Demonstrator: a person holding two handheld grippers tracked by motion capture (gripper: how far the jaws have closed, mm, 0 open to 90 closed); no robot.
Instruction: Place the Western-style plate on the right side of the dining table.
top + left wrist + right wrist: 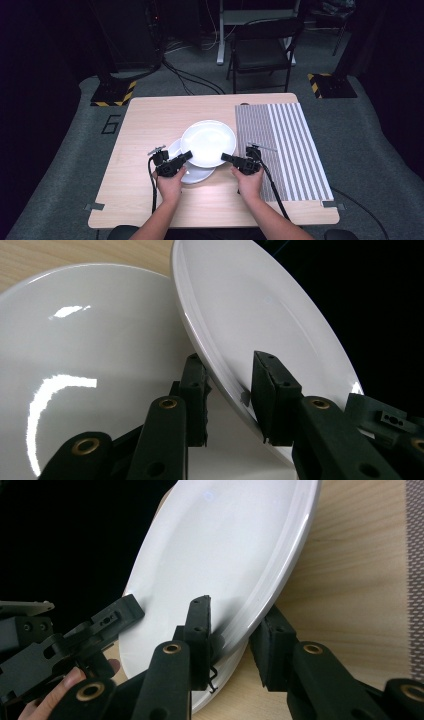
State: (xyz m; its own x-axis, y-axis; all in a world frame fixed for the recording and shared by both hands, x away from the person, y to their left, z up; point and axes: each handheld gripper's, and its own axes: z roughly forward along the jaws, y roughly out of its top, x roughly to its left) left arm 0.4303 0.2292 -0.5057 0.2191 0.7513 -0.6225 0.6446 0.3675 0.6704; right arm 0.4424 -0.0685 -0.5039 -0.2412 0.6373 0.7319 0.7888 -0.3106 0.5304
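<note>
Two white plates are on the wooden table (150,120). The upper plate (207,142) (250,305) (225,545) is held tilted above the lower plate (195,176) (100,340), which lies flat on the table. My left gripper (187,156) (230,385) is shut on the upper plate's near-left rim, one jaw on top and one underneath. My right gripper (224,157) (235,635) is shut on the near-right rim in the same way. Each gripper shows in the other's view, the left gripper (115,615) and the right gripper (385,417), at the plate's opposite side.
A grey striped mat (285,145) covers the table's right part. A black chair (262,50) stands on the floor beyond the far edge, with hazard-striped stand bases (112,94) at either side. Bare wood lies left of and in front of the plates.
</note>
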